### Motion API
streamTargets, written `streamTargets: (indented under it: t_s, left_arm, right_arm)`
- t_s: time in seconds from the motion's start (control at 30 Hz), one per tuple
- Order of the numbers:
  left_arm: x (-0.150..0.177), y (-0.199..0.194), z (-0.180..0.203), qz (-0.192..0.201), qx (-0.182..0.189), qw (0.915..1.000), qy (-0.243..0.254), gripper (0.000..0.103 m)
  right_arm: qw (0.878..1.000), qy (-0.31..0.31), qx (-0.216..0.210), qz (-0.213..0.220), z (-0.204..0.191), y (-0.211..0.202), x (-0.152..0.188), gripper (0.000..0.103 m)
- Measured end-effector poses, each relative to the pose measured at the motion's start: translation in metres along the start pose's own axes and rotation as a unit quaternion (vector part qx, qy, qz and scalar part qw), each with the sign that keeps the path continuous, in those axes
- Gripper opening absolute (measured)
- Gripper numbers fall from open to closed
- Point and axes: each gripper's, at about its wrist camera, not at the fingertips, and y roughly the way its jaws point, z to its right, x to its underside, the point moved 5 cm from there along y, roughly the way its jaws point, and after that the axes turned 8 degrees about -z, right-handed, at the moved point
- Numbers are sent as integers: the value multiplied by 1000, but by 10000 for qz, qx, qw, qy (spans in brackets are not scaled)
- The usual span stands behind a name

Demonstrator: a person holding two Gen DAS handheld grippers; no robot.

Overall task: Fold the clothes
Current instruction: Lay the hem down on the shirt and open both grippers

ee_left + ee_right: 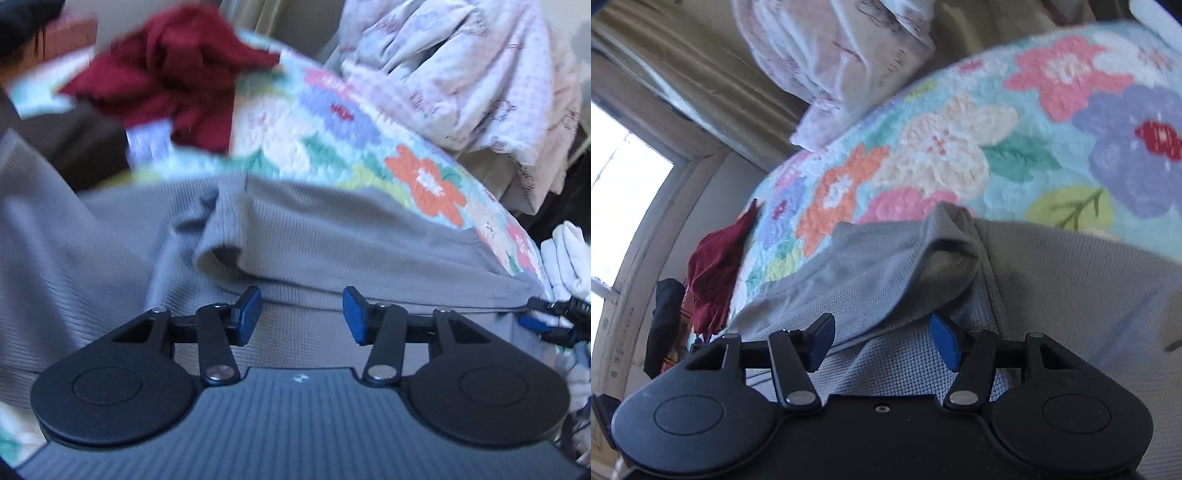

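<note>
We have the grey waffle-knit garment (295, 236) spread over the floral quilt (332, 122), its near edge towards us. It looks soft and light, limp enough to sag and bunch, so we would pinch it at a hem or at the turned-over flap (945, 254), not mid-panel.

Our left gripper (301, 314) stands spread just over the grey cloth, pinching nothing; our right gripper (882, 341) is spread wider, cloth lying between the pads but not clamped.

At the quilt's far side lie a crumpled dark red garment (173, 70) and a pale patterned bundle (461, 66), both well clear of the grey one. White cloth (565, 254) sits off the quilt's edge.
</note>
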Motion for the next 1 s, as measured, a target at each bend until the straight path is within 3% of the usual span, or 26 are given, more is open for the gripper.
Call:
streamTargets:
  t_s: [0.03,0.07,0.1,0.13,0.17,0.23,0.3,0.43,0.57,0.63,0.7,0.73,0.77,0.83,0.9,1.0]
  left_arm:
    - [-3,8,-3,-25,50,9999,-129,17]
    - [-7,15,-6,-23,135,9997,-218,8]
    - [-12,20,-6,-8,148,9996,-223,5]
    - [-17,21,-5,74,149,9997,-199,2]
    - [-23,21,-3,193,167,9995,-188,0]
    - [-35,20,1,421,275,9985,-231,0]
    - [-50,20,8,592,446,9968,-312,0]
    - [-82,34,23,785,-146,9968,-82,0]
    - [-101,50,25,786,-300,9962,-222,0]
    - [-108,53,23,824,-221,9956,-392,2]
    - [-111,46,25,953,117,9943,-468,8]
    - [-108,40,30,953,217,9946,-347,12]
    - [-103,32,36,939,277,9951,-160,15]
    - [-88,18,49,863,333,9952,314,30]
    - [-63,10,63,602,61,9932,993,41]
    - [-29,13,75,148,-212,9843,1745,44]
  right_arm:
    - [10000,26,-14,-3,2,5,0,64]
    - [10000,10,-29,66,3,9,-2,63]
    - [9998,-56,-56,169,3,11,-4,63]
    - [9994,-173,-88,270,1,12,-6,53]
    - [9986,-373,-138,359,-3,13,-10,8]
    - [9944,-835,-263,592,-14,13,-17,6]
    - [9887,-1217,-310,813,-23,10,-20,6]
    - [9850,-1270,-428,1084,-23,10,-32,6]
    - [9839,-1196,-652,1160,-19,18,-49,6]
    - [9862,-921,-738,1162,-16,23,-59,10]
    - [9872,-566,-966,1135,-11,25,-65,12]
    - [9870,-456,-1047,1133,-9,25,-67,18]
    - [9874,-437,-1007,1136,-9,24,-67,31]
    - [9893,-453,-794,1136,-9,21,-67,42]
    - [9891,-502,-719,1180,-11,14,-67,42]
    - [9892,-528,-689,1178,-15,6,-68,44]
